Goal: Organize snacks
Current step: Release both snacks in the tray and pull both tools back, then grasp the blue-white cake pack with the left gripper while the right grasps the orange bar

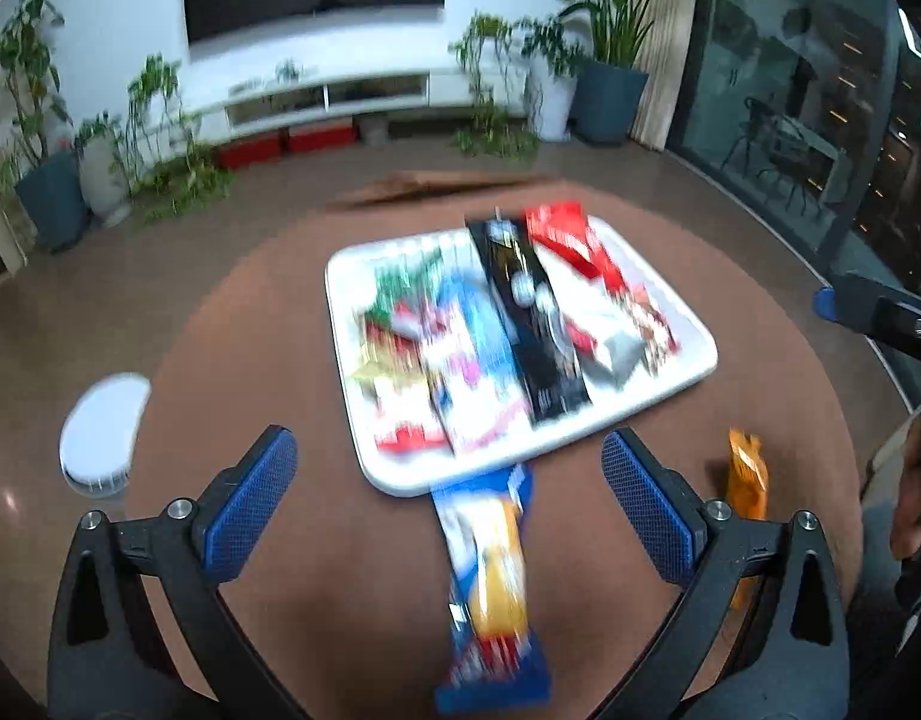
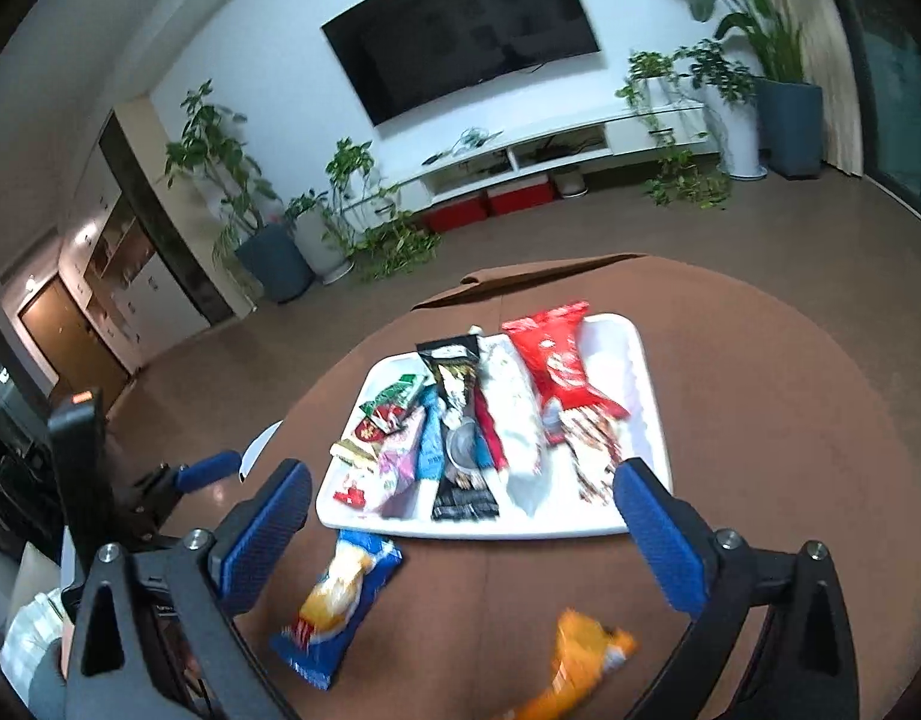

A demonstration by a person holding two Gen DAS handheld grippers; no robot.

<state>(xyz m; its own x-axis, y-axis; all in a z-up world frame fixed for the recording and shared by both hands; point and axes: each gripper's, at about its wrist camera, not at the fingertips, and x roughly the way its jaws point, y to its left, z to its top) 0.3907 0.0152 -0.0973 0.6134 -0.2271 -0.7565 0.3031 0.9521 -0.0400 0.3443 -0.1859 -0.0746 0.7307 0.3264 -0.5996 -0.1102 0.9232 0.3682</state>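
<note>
Sitting on a round brown bench (image 2: 760,420), a white tray (image 2: 646,378) holds many snack packs laid side by side. In the right wrist view a red pack (image 2: 550,360), a white pack (image 2: 514,414) and a black pack (image 2: 454,384) can be told apart. The small packs at the tray's left end are jumbled, and their names are too small to read. In the left wrist view the whole tray (image 1: 694,354) is smeared with blur, so its packs are just streaks of colour.

Two packs lie on the bench outside the tray. A blue and yellow pack (image 2: 334,600) lies just beside the tray's near edge. An orange pack (image 2: 580,660) lies near it, blurry and cut off by the bottom of the picture. In the left wrist view the blue and yellow pack (image 1: 490,588) touches or slips under the tray edge; I cannot tell which. The orange pack (image 1: 745,468) is partly hidden behind a blue finger.

The left gripper (image 1: 448,498) has its jaws spread wide with nothing in them. The right gripper (image 2: 460,534) is spread wide too, and holds nothing.

A white oval thing (image 1: 103,420) sits at the bench's left edge, too blurry to name.
</note>
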